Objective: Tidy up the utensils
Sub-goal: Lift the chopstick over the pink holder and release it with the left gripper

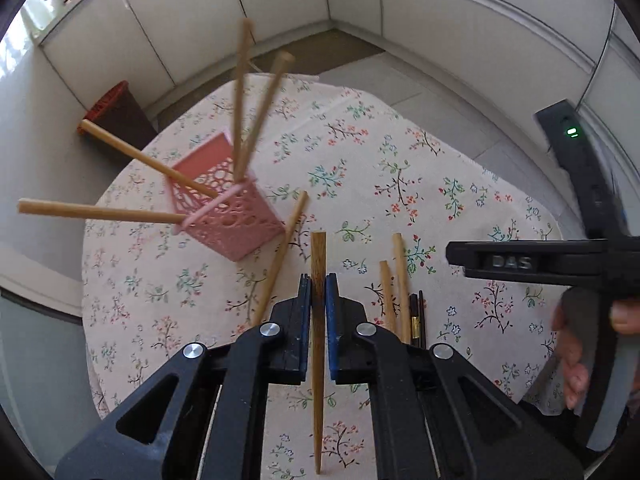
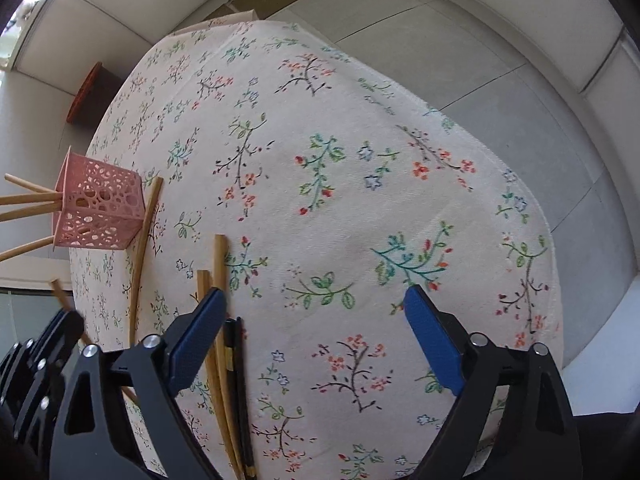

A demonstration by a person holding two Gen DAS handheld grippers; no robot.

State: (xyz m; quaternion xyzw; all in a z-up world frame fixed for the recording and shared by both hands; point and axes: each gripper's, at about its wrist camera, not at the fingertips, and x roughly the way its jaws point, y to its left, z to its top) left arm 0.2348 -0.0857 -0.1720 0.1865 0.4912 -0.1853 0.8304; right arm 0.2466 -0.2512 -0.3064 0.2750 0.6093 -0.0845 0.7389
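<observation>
I am holding a dark wooden chopstick [image 1: 318, 300] clamped between the blue pads of my left gripper [image 1: 318, 292], thick end pointing forward toward the pink perforated holder [image 1: 236, 216] on the floral tablecloth [image 1: 360, 168] — four light bamboo chopsticks [image 1: 248, 96] are already standing in the holder, fanning out over its rim. By my reckoning the job is about half done: on the cloth one long bamboo chopstick [image 1: 280, 256] is lying just beside the holder's near corner, two more pale chopsticks [image 1: 394, 284] are lying side by side to the right of my left gripper, and a thin black pair [image 1: 416, 320] is resting against them. I am carrying the left gripper above the table, angled down, the holder ahead and to its left, well short of the rim. My right gripper [image 2: 316, 332] is hanging with its jaws spread wide and nothing between them, tilted down over the cloth, its left finger [image 2: 200, 332] passing in front of the pale and black chopsticks on the table — whether it is touching them I cannot tell. In the left wrist view my right hand [image 1: 572, 356] is wrapping the handle of that gripper at the frame's right edge. Beyond the table a brown bin with an orange rim [image 1: 114, 114] is standing on the floor by the white cabinets
</observation>
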